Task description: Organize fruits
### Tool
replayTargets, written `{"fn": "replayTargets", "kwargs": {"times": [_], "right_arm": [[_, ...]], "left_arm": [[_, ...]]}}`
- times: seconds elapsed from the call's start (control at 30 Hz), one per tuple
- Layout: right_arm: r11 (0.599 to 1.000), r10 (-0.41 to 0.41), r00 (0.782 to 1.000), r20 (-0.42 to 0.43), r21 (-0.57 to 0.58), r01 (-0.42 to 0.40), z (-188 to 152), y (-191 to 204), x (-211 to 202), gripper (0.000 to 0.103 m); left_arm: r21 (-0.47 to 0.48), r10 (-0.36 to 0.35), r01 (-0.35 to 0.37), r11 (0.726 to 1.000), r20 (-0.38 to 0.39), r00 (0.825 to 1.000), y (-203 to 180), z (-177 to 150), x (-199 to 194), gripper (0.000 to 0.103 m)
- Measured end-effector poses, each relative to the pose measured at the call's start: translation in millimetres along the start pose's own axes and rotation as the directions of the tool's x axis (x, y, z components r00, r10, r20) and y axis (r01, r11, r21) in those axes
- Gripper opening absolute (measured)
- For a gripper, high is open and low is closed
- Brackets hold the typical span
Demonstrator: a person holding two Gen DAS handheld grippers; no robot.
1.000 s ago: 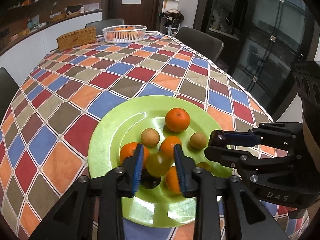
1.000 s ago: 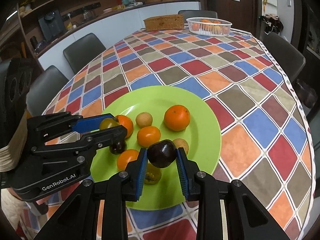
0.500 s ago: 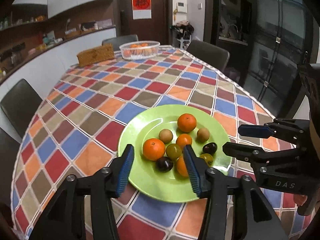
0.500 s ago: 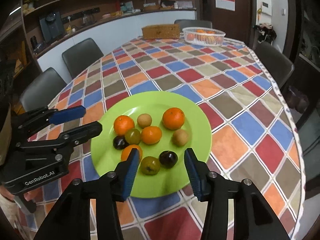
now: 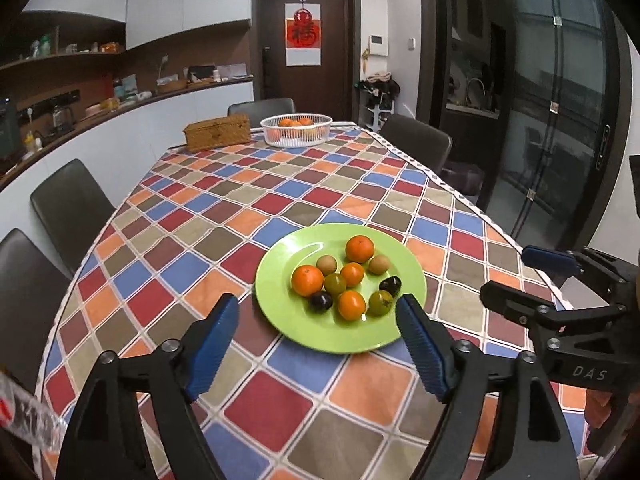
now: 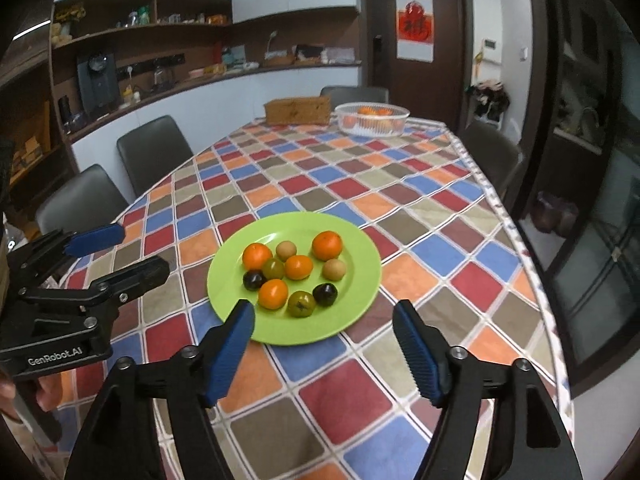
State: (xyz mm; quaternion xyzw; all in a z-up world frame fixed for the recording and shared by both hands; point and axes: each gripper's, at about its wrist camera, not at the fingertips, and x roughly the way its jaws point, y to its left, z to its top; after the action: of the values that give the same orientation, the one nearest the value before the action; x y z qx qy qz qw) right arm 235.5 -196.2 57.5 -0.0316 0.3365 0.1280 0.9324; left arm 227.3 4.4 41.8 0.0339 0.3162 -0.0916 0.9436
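fruits [image 5: 345, 280] sit clustered on the plate [image 5: 280, 312], likely light, round, prone to rolling. grip each across its middle. left gripper [image 5: 316, 344] and right gripper [image 6: 326, 344], near the plate, both gape empty.

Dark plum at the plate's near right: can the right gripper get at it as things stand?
Probably yes. The right gripper is open and empty, above the green plate's near edge. The dark plum lies exposed, though the green tomato sits close beside it.

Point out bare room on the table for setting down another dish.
The long checkered stretch of tablecloth between the green plate and the white basket is bare. The plate's middle is crowded with fruit; the wicker box borders the far end.
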Motion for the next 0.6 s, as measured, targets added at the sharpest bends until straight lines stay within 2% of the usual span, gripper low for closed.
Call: {"fn": "replayTargets", "kwargs": {"times": [0.13, 0.37, 0.6], "right_arm": [[1.000, -0.011, 0.999, 0.035, 0.026, 0.010, -9, 2, -27, 0.080], [0.999, -0.016, 0.998, 0.065, 0.052, 0.013, -28, 8, -61, 0.083], [0.998, -0.027, 0.996, 0.091, 0.065, 0.021, -46, 12, -92, 0.083]], "left_arm": [[0.005, 0.026, -0.027, 1.000, 0.044, 0.999, -6, -12, -29, 0.091], [0.025, 0.063, -0.065, 0.998, 0.094, 0.994, -18, -26, -67, 0.099], [0.022, 0.068, -0.071, 0.997, 0.125, 0.990, -27, -39, -99, 0.101]]}}
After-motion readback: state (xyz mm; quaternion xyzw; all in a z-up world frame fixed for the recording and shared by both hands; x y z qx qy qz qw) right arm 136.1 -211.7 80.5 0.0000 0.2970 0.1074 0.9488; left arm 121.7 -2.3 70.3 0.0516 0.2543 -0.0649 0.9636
